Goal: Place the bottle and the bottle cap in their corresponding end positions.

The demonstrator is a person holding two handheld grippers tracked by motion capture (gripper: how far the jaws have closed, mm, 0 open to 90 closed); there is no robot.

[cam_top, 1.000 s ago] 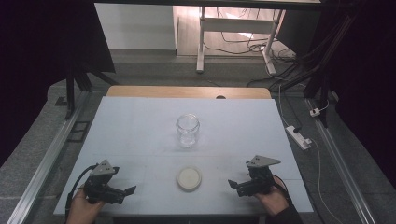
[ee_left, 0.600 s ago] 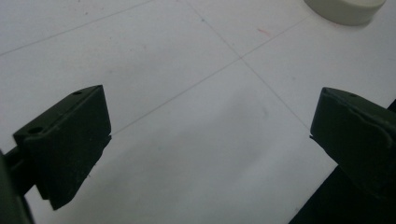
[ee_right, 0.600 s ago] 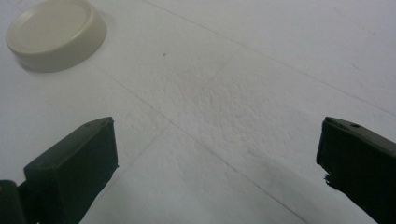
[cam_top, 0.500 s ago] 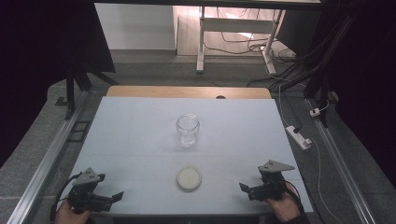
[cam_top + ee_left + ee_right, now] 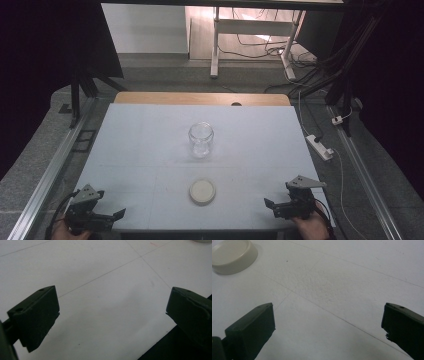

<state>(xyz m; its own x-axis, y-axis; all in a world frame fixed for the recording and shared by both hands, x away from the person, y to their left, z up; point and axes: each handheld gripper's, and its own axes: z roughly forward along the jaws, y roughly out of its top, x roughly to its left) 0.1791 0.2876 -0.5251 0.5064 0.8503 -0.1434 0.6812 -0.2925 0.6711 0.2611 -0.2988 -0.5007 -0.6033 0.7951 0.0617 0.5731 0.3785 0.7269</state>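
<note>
A clear glass jar (image 5: 201, 139) stands upright without a lid near the middle of the white table (image 5: 150, 135). A cream round lid (image 5: 202, 192) lies flat in front of it, and its edge shows at the top left of the right gripper view (image 5: 233, 255). My left gripper (image 5: 119, 215) rests open at the table's near left corner, with bare table between its jaws (image 5: 112, 315). My right gripper (image 5: 270, 206) sits open at the near right corner, its jaws wide apart over bare table (image 5: 329, 322).
A white power strip (image 5: 320, 147) lies on the floor just past the table's right edge. Metal rails run along both sides. A strip of bare wood (image 5: 200, 98) marks the table's far edge. Cables and a stand clutter the floor behind.
Both grippers have drawn back toward the near edge and outward to the corners. The jar and lid have not moved.
</note>
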